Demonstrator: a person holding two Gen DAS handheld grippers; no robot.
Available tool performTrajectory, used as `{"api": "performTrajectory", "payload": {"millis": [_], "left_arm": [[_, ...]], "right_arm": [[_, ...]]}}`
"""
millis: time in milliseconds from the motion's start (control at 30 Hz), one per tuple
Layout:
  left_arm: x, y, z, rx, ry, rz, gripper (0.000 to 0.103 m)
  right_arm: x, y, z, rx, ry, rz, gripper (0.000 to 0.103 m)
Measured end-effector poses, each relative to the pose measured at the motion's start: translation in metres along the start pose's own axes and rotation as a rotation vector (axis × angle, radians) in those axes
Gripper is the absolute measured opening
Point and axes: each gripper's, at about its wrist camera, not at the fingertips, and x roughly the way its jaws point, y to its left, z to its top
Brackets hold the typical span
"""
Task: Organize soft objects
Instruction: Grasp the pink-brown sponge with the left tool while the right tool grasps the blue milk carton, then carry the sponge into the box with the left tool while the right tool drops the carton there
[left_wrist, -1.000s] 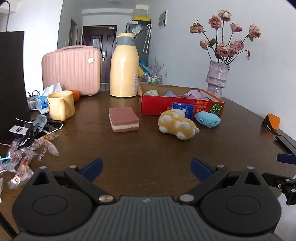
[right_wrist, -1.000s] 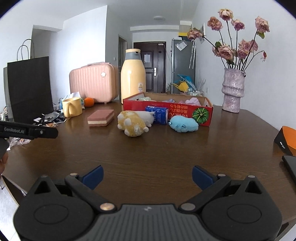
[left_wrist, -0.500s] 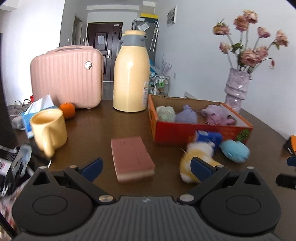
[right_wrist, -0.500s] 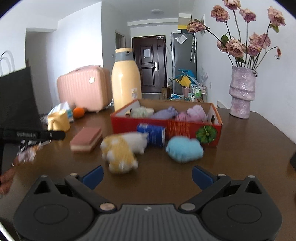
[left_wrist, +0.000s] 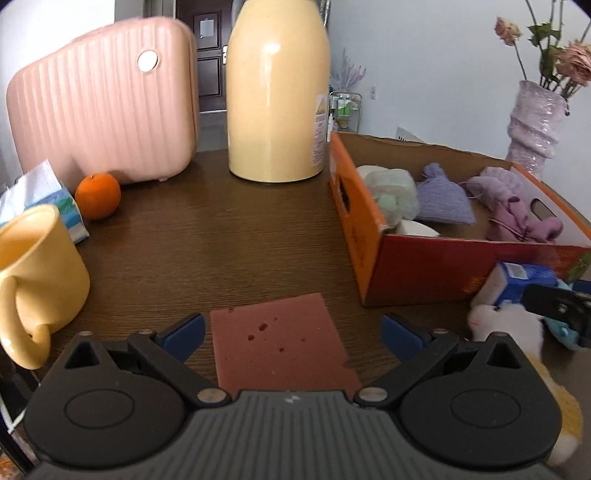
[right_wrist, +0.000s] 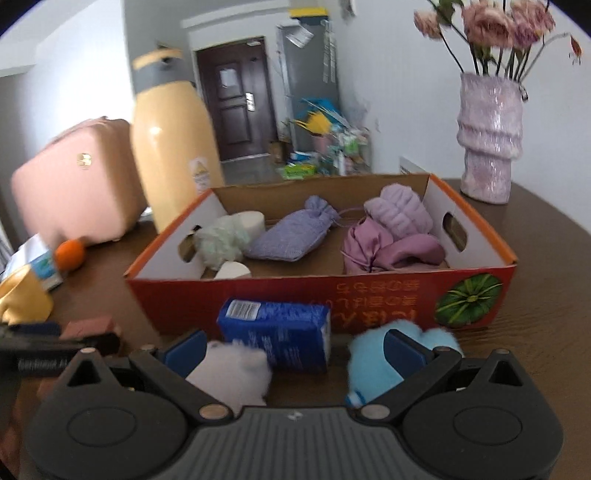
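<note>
The left tool (left_wrist: 291, 330) is spread wide with nothing gripped; the pinkish-brown sponge block (left_wrist: 279, 347), porous with small pits on top, lies flat on the dark wood-grain counter (left_wrist: 207, 236) between its blue fingertips, its near end hidden under the tool body. The right tool (right_wrist: 293, 349) is likewise spread and empty. Just under its left fingertip sits a white fluffy plush (right_wrist: 236, 373), partly cut off by the tool; the left view shows a yellow part of it. The right fingertip overlaps a light blue plush (right_wrist: 369, 369), whose shape is hard to make out. Between the two and slightly behind them lies a blue packet (right_wrist: 275, 332), touching or almost touching the front wall of the red cardboard box (right_wrist: 295, 291). The right view is blurred throughout.

The box is open-topped, with cut-out handle holes in its end walls and a green pumpkin picture on the front. Inside, from left: a pale green fuzzy item (right_wrist: 221, 242) with white round pieces beside it, a lavender drawstring pouch (right_wrist: 291, 234), a ribbed lilac plush roll (right_wrist: 400, 210) and a satin mauve bundle (right_wrist: 384, 245).

To the left stand a yellow mug (left_wrist: 35, 273), cut off at the edge, a tissue pack (left_wrist: 44, 195) and an orange (left_wrist: 98, 195). Farther back are a ribbed pink case (left_wrist: 103, 103), a tall cream flask (left_wrist: 277, 92) and a knobbly lilac vase (right_wrist: 489, 136) of dried roses.
</note>
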Motion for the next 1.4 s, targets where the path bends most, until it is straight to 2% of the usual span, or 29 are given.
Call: {"api": "performTrajectory", "payload": {"millis": [167,200,233,267,300,500,733,933,1067,1233,1400], "left_arm": [[0.015,0.012,-0.003,-0.048,0.022,-0.013,0.102],[0.015,0.014,-0.003,-0.055,0.024,-0.018,0.097],[0.016,0.016,-0.003,-0.065,0.025,-0.022,0.091],[0.017,0.018,-0.003,-0.076,0.029,-0.026,0.074],[0.018,0.019,-0.004,-0.084,0.034,-0.034,0.074],[0.007,0.016,-0.006,-0.083,0.021,-0.056,0.072],[-0.047,0.000,-0.008,-0.068,-0.095,-0.090,0.072],[-0.107,-0.016,-0.024,-0.068,-0.177,-0.134,0.072],[-0.151,-0.034,-0.043,-0.026,-0.230,-0.150,0.072],[-0.195,-0.058,-0.069,-0.023,-0.262,-0.198,0.072],[-0.228,-0.086,-0.090,-0.008,-0.290,-0.228,0.072]], "right_arm": [[0.028,0.018,0.003,-0.011,-0.010,-0.075,0.102],[0.030,0.021,0.003,-0.007,-0.016,-0.075,0.100],[0.033,0.024,0.003,-0.008,-0.017,-0.069,0.093],[0.034,0.026,0.002,-0.013,-0.020,-0.071,0.077],[0.034,0.028,0.001,-0.021,-0.026,-0.084,0.072],[0.017,0.024,-0.005,-0.021,-0.071,-0.082,0.072],[-0.041,0.011,-0.005,-0.057,-0.180,-0.082,0.071],[-0.113,-0.002,-0.017,-0.087,-0.284,-0.045,0.072],[-0.159,-0.016,-0.037,-0.111,-0.295,0.002,0.072],[-0.210,-0.029,-0.074,-0.166,-0.302,0.013,0.072],[-0.250,-0.050,-0.106,-0.138,-0.309,0.021,0.072]]}}
